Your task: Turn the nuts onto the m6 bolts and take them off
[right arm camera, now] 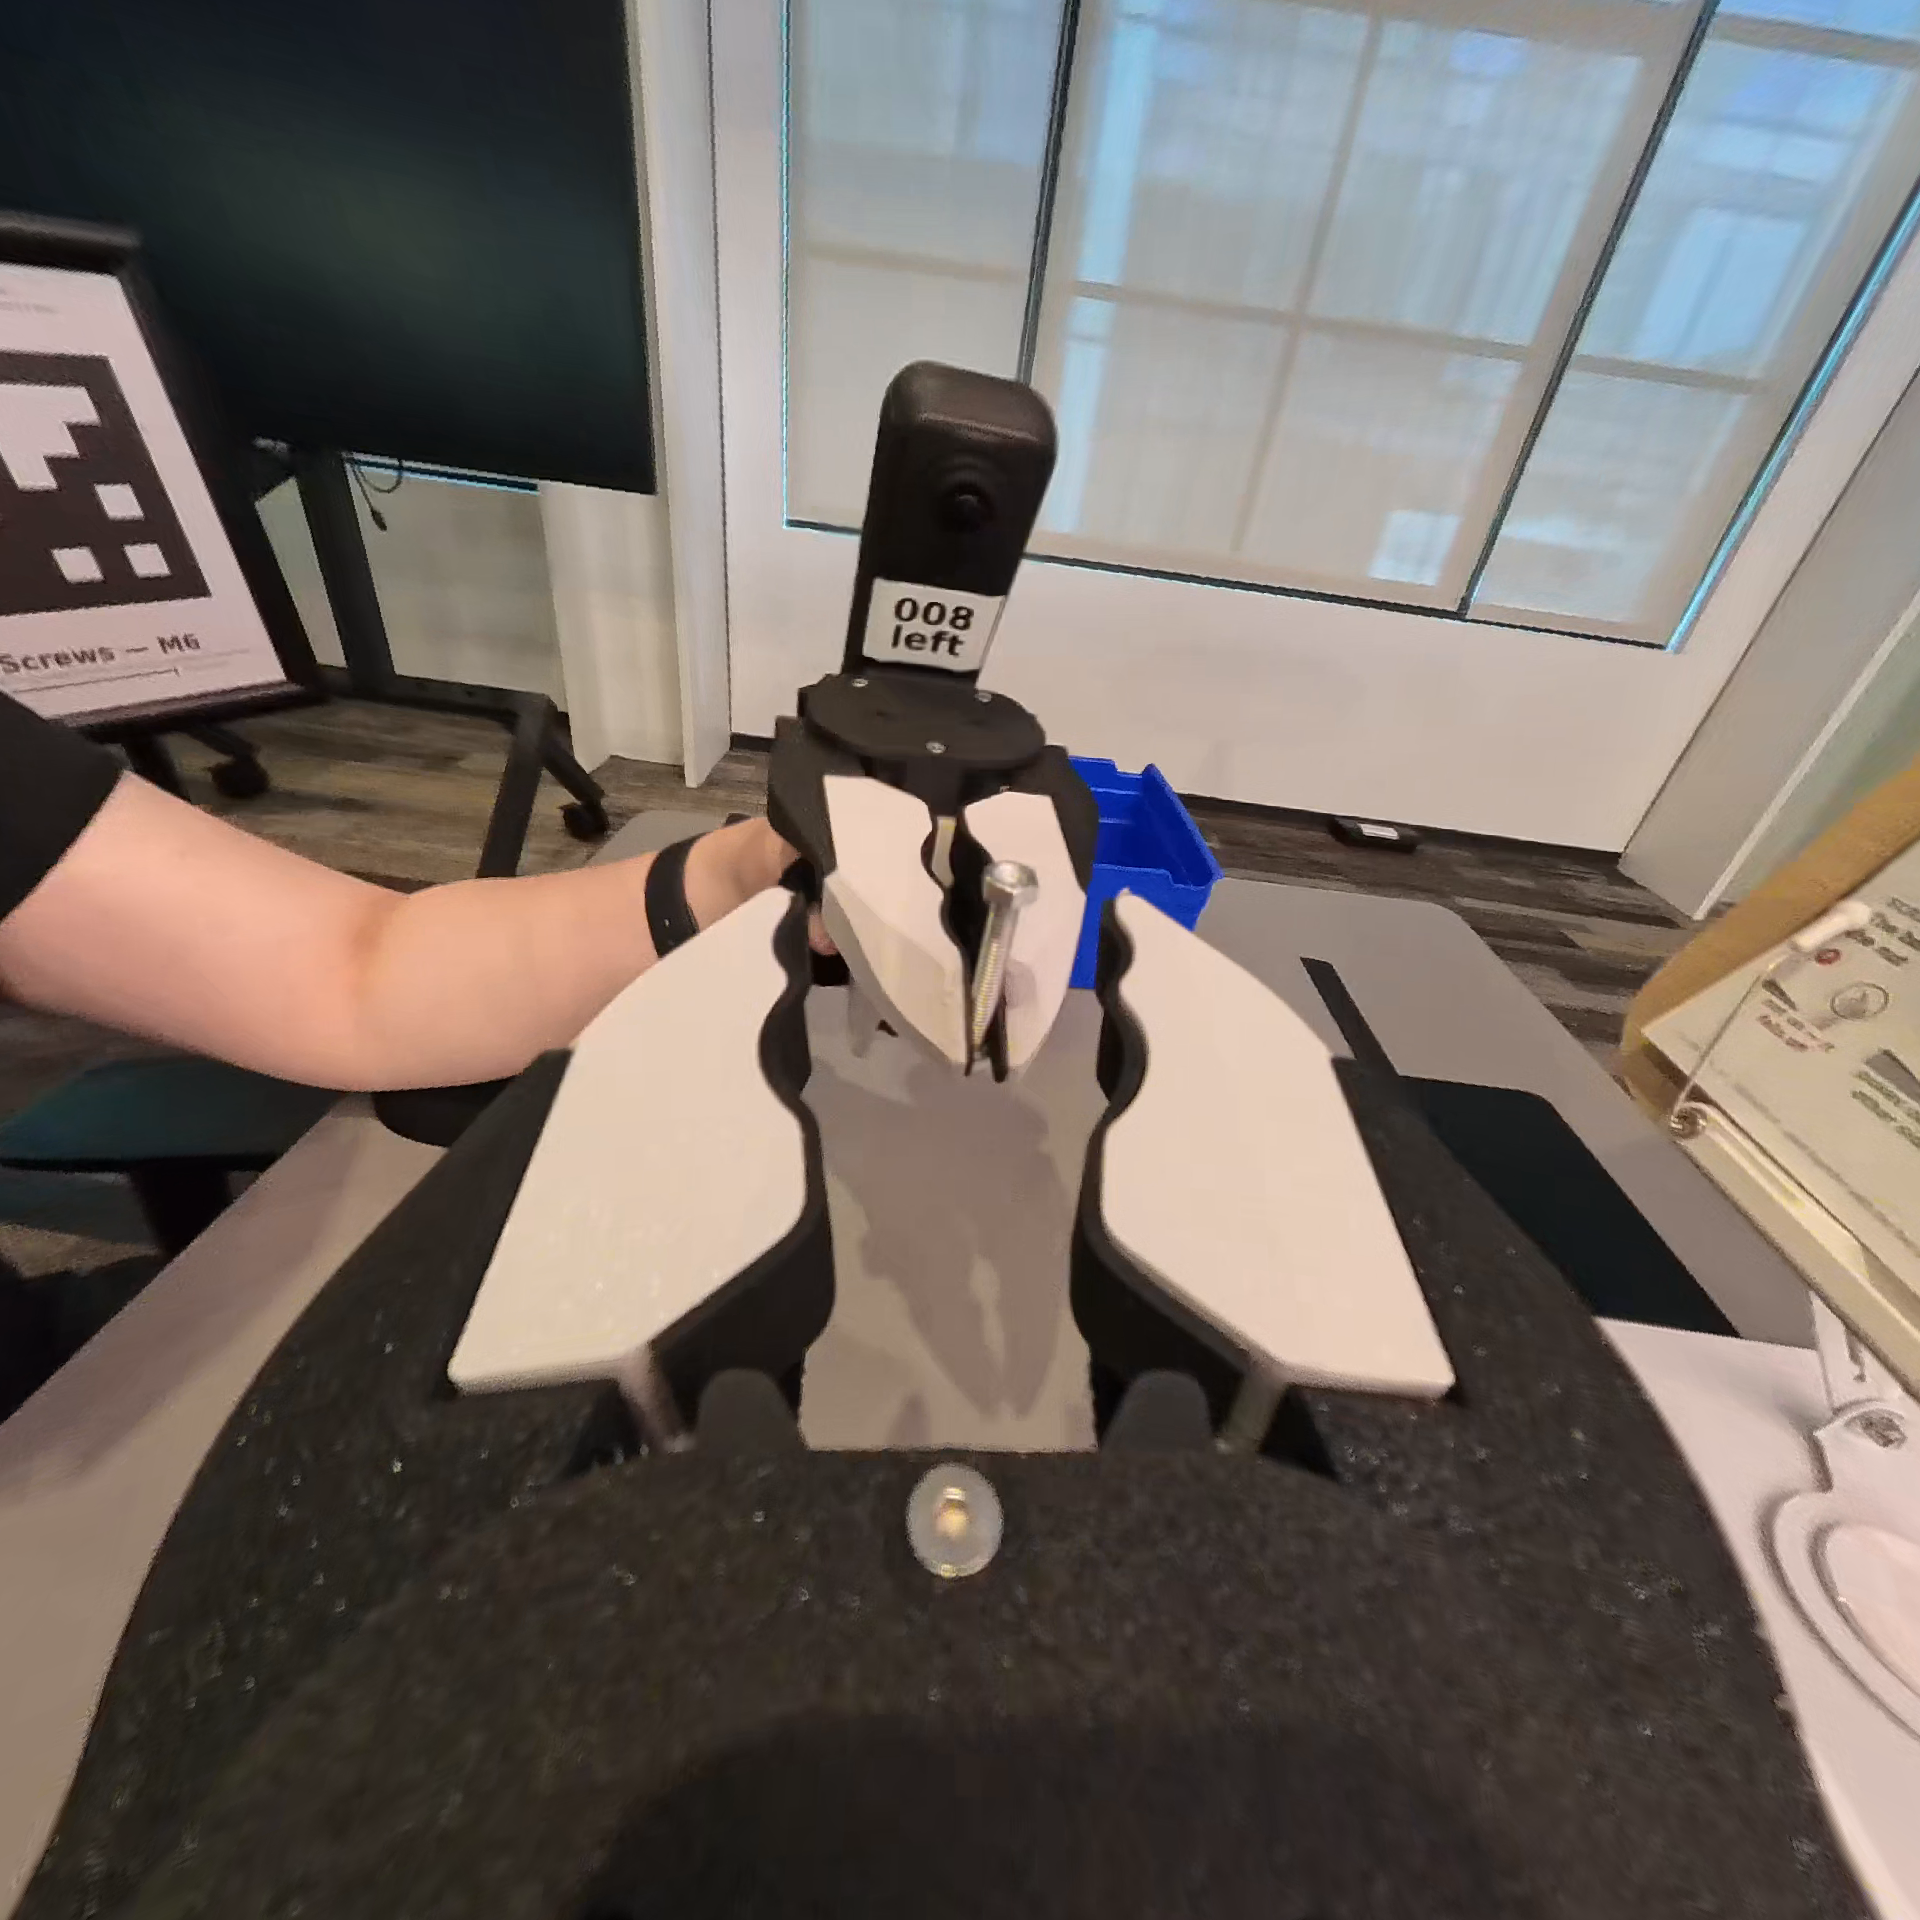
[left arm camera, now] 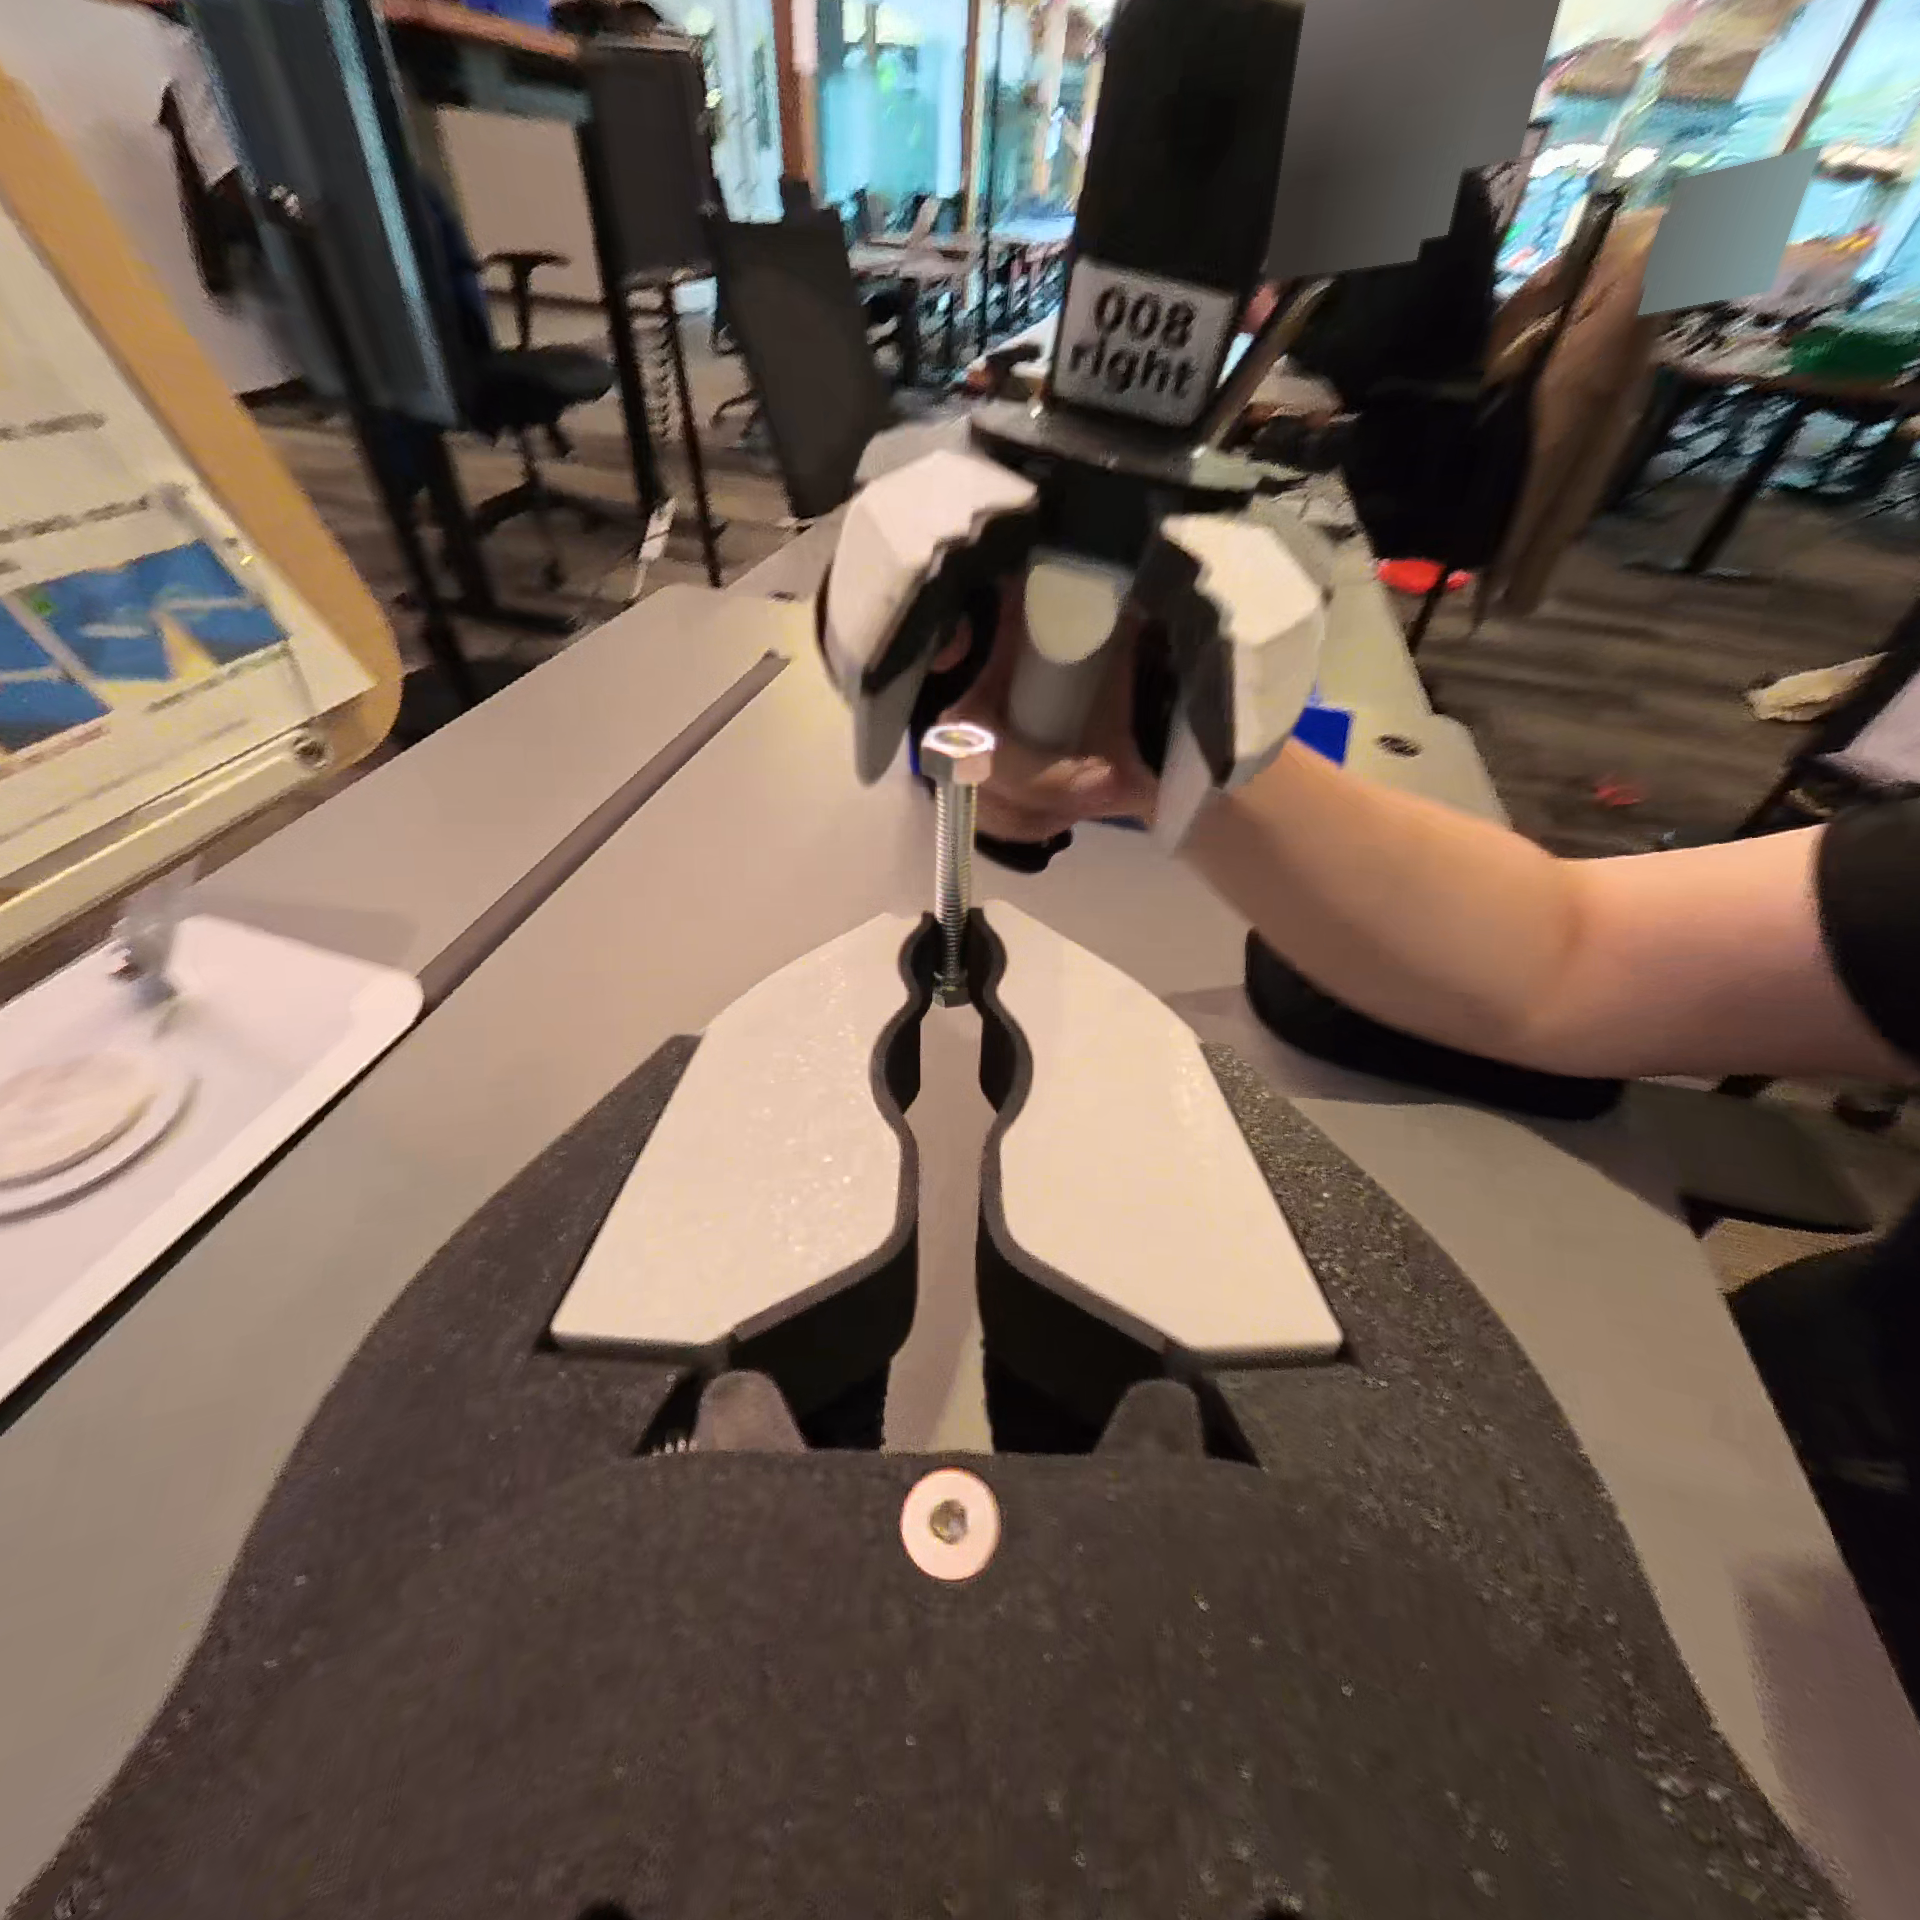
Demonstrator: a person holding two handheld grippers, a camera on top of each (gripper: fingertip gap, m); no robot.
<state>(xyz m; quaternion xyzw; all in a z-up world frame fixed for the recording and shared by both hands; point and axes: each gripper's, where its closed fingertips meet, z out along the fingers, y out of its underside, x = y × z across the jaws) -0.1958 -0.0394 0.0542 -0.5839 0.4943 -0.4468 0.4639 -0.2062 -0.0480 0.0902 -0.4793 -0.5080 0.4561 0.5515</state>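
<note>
Jaws of our left gripper (left arm camera: 951, 961) are pinching the bolt (left arm camera: 954, 831) upright above the gray surface (left arm camera: 623, 883), while our right gripper (right arm camera: 951, 997) is gaping wide, facing the bolt.

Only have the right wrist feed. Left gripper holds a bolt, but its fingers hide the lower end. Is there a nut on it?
Observer: Yes. The left wrist view shows a nut threaded at the bolt's lower end, head up.
Operator: What is the left gripper actually clamping, nut or thread?
Observer: The nut. The left gripper is shut on it close behind the fingertips, where the wavy pads narrow. The shaft rises upright out of the tips.
</note>
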